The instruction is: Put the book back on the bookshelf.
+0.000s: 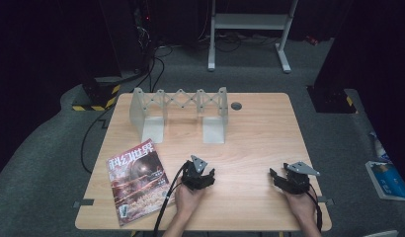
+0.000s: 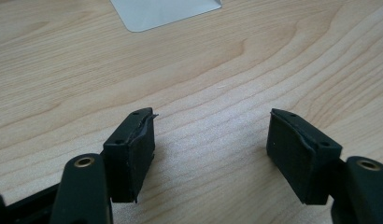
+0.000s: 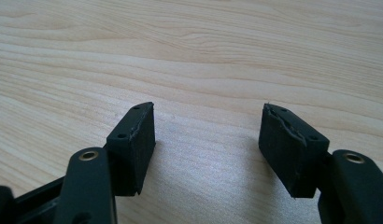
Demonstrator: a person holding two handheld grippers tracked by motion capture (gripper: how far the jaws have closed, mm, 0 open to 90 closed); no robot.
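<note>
A: Magazine (image 1: 137, 181) first, I'd say. It lies flat at the near left of the table (image 1: 260, 148), just left of the left gripper (image 1: 202, 174), with a cable running along its right edge.

B: How do you think it will handle?

A: Light, thin and floppy, I judge. The glossy cover looks slippery, and pages could crease or tear if pinched at a corner. Nothing stiff to grab from above.

B: So where would you take hold?

A: At the spine or along a long edge, with a jaw slid under and the whole stack pinched. Held by one end it would probably sag, so the second gripper could steady the far edge.

B: And the grippers?

A: Both empty. Left gripper's jaws stand apart over bare wood, with a corner of the rack's (image 1: 180, 114) foot ahead of them. Right gripper (image 1: 278, 176) is spread wide over bare table too, well apart from the magazine.

B: Where's the rack?

A: Far side of the table, upright, its slots empty.
</note>
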